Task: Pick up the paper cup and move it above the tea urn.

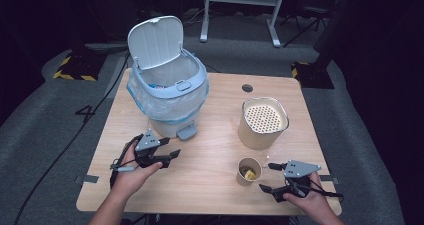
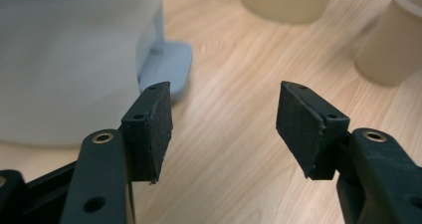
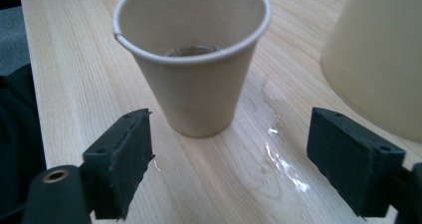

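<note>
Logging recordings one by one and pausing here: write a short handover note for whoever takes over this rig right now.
Left hand-held gripper: open, holding nothing, beside the bin's pedal.
Right hand-held gripper: open, jaws apart from the small paper cup, which stands upright in front of it.
Bin: lid up, bag fitted.
Large container stands behind the cup.
Wet patch on the table beside the cup.
Done: bin open.
Left, probably: cup with its contents into the bin.

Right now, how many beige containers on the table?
2. A small paper cup stands near the front edge, just left of the right claw; a larger tub with a perforated top stands behind it.
</note>
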`<state>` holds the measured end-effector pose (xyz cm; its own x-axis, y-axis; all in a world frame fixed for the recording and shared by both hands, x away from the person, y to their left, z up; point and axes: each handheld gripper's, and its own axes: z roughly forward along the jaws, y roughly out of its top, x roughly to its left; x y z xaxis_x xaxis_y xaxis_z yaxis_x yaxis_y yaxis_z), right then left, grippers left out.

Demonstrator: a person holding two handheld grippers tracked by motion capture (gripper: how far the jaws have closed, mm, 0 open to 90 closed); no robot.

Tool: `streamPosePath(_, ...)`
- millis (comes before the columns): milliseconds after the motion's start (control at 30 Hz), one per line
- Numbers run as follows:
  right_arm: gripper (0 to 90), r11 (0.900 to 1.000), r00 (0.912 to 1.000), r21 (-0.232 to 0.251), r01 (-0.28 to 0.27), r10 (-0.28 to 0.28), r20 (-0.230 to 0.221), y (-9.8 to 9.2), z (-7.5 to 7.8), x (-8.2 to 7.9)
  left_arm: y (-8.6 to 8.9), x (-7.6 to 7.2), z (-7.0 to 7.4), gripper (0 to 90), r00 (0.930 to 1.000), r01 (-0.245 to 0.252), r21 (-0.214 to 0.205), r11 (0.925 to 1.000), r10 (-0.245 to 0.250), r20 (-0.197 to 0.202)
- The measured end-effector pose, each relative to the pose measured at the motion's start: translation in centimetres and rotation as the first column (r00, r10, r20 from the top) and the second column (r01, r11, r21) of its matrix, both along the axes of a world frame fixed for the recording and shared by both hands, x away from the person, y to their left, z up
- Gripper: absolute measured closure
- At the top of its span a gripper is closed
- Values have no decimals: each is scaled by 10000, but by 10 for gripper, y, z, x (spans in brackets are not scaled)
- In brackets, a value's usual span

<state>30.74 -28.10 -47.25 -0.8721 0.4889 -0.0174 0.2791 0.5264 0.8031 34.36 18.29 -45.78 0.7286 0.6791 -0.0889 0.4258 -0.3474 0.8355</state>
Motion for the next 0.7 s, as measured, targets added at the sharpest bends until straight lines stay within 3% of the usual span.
streamPosePath(67, 173, 10000, 10000, 55, -21, 20, 76, 2, 0, -1, 0, 1, -5, 395, 9999, -22, 108, 9999, 23, -111)
streamPosePath(133, 171, 9986, 9997, 474, -220, 225, -88, 7, -2, -1, 0, 3, -16, 394, 9991, -156, 323, 9994, 168, -396)
streamPosePath(367, 163, 9964, 9995, 817, -215, 234, -225, 19, -12, 2, -2, 7, -32, 391, 9961, -283, 874, 9958, 354, -803)
streamPosePath(467, 163, 9957, 9988, 881, -280, 314, -367, 26, -16, 4, -6, 9, -39, 390, 9941, -179, 1299, 9914, 315, -1036)
streamPosePath(533, 167, 9971, 9993, 668, -376, 375, 30, 33, -16, 4, -7, 9, -40, 384, 9942, -164, 1460, 9891, 317, -1030)
streamPosePath(633, 169, 9953, 9987, 825, -499, 494, 85, 38, -16, 5, -11, 9, -44, 375, 9940, -148, 1847, 9827, 345, -1042)
streamPosePath(700, 175, 9952, 9991, 876, -429, 429, 22, 41, -18, 6, -11, 9, -45, 353, 9948, -163, 1851, 9826, 345, -956)
